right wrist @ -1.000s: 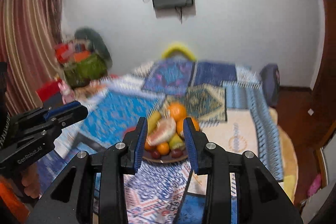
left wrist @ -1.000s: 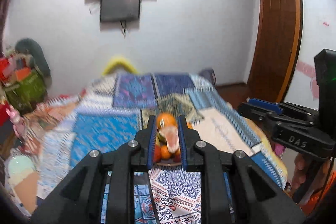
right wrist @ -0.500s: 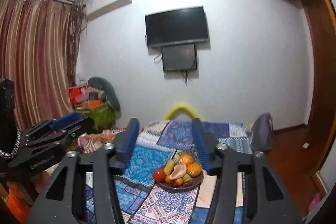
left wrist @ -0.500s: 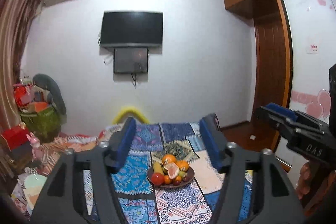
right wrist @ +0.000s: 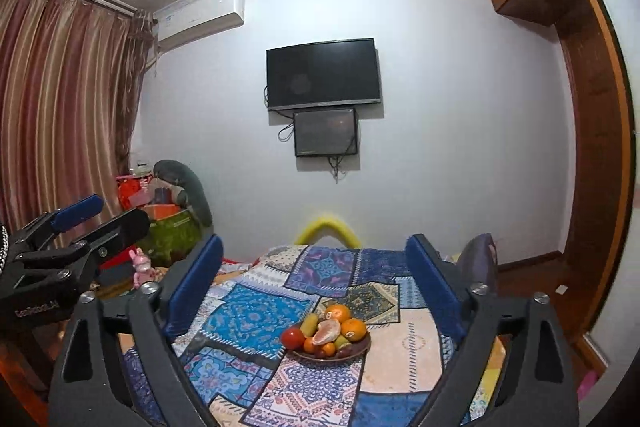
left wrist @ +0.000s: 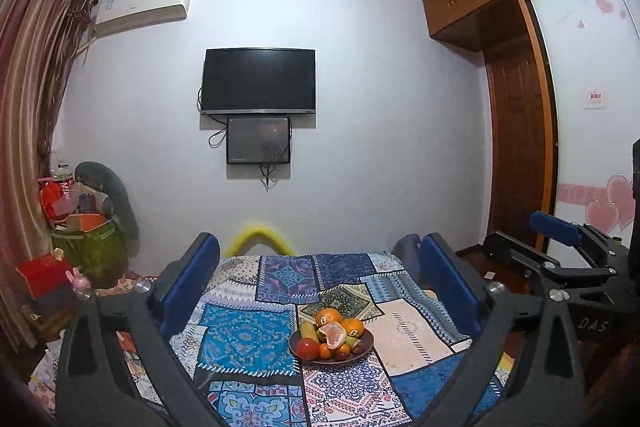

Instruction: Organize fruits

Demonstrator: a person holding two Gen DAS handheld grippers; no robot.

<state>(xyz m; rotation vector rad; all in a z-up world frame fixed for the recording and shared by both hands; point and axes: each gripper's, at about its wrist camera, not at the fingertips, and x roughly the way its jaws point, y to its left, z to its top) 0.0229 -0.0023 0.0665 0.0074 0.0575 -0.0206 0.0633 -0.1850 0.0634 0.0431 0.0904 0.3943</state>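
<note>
A brown bowl [left wrist: 366,345] heaped with fruit sits on a patchwork-cloth table [left wrist: 248,343]; it also shows in the right wrist view [right wrist: 362,345]. The heap holds oranges [left wrist: 329,316], a red tomato [left wrist: 307,347], a peeled pomelo piece [left wrist: 335,333] and a banana [right wrist: 309,323]. My left gripper [left wrist: 320,267] is wide open and empty, held well back from the bowl. My right gripper [right wrist: 316,259] is wide open and empty, also held back. Each gripper shows at the side of the other's view.
A TV [left wrist: 259,81] and a smaller screen hang on the far wall. Bags and boxes [left wrist: 86,227] pile at the left by the curtain. A wooden wardrobe and door [left wrist: 516,155] stand at the right. A yellow chair back [left wrist: 259,233] rises behind the table.
Both grippers have opened wide from nearly shut and pulled back and up from the bowl, so the fruit looks smaller and farther away.
</note>
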